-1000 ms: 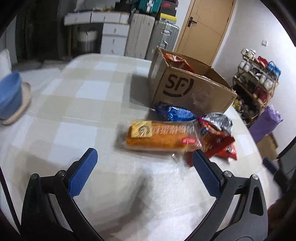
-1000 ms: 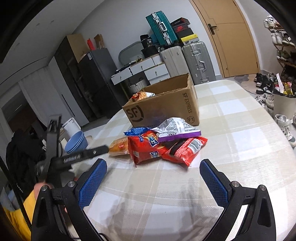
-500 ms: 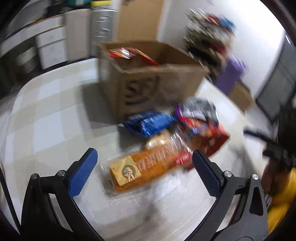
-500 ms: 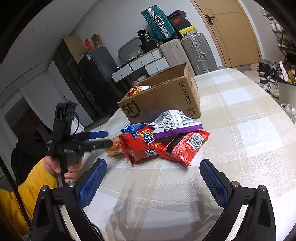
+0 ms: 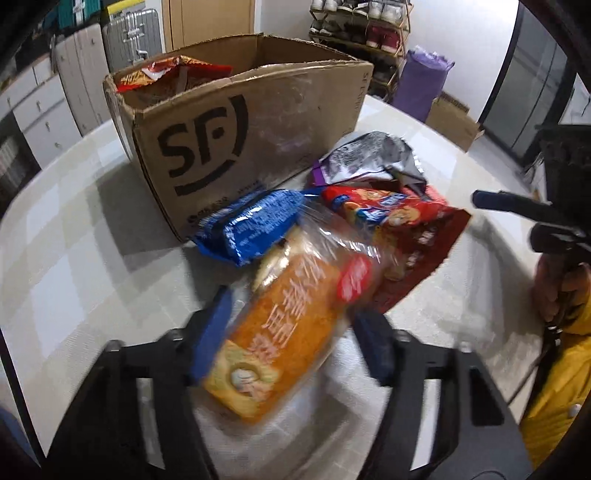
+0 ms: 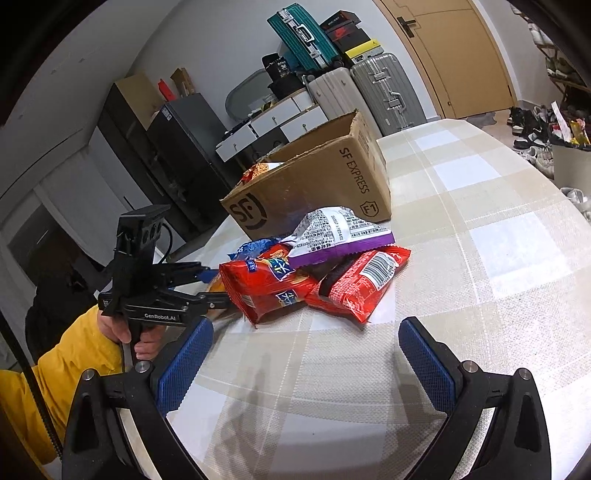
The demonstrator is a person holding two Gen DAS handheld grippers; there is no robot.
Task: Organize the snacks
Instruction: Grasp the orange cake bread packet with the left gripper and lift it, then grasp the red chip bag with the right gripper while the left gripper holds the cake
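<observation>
My left gripper (image 5: 291, 332) is shut on the orange bread packet (image 5: 284, 325), its blue pads pressing both sides. The packet lies in a pile with a blue packet (image 5: 251, 225), a red chip bag (image 5: 399, 236) and a silver-purple bag (image 5: 369, 155), in front of the open SF cardboard box (image 5: 229, 136), which holds a red snack bag (image 5: 166, 72). My right gripper (image 6: 303, 362) is open and empty, low over the table, short of the pile: the red bag (image 6: 269, 284), a second red bag (image 6: 362, 280) and the silver-purple bag (image 6: 340, 236). The left gripper (image 6: 207, 288) shows there at the pile's left.
The table (image 6: 480, 258) has a checked beige cloth. Suitcases (image 6: 384, 92) and white drawers (image 6: 273, 125) stand behind the box (image 6: 314, 184). A shoe rack (image 5: 365, 22) and a purple bag (image 5: 421, 81) are beyond the table's far side.
My left gripper has moved forward onto the orange bread packet and its fingers have closed on it. The right gripper has barely moved and stays open.
</observation>
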